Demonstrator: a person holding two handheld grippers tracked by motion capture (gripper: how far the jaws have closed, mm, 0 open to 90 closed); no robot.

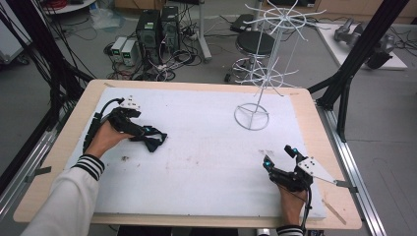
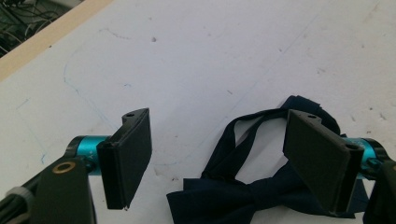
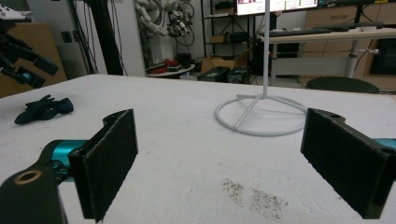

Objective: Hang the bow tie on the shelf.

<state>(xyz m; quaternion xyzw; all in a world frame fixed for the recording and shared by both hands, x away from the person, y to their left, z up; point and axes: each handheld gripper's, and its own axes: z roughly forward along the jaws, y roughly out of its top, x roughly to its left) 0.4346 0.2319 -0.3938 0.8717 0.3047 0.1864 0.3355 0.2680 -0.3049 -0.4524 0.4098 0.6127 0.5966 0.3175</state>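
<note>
1. white foam board (image 1: 206,162): a flat rectangular pad that covers most of the pale wooden table (image 1: 59,157); taken here as the landmark. faint blue pen lines and grey smudges mark its surface.
2. dark navy fabric bow tie with a thin neck strap (image 1: 150,137): lies flat on the board's left half. in the left gripper view its lower edge is cut off by the frame and its right wing is partly hidden behind one jaw (image 2: 219,196). seen from the right gripper view it is a small dark heap, shape hard to make out (image 3: 43,108).
3. left gripper (image 1: 147,133): black, hand-held, low over the board's left half, at the bow tie. jaws spread wide, one on bare board, one over the tie's strap loop; whether that pad touches the cloth cannot be told (image 2: 224,154).
4. right gripper (image 1: 280,156): black with teal joints, resting near the board's front right corner. jaws spread wide with bare board between them (image 3: 219,154).
5. white wire display stand with round ring base (image 1: 252,116): upright on the board's far right part; its top is cut off in the right gripper view (image 3: 261,112).
</note>
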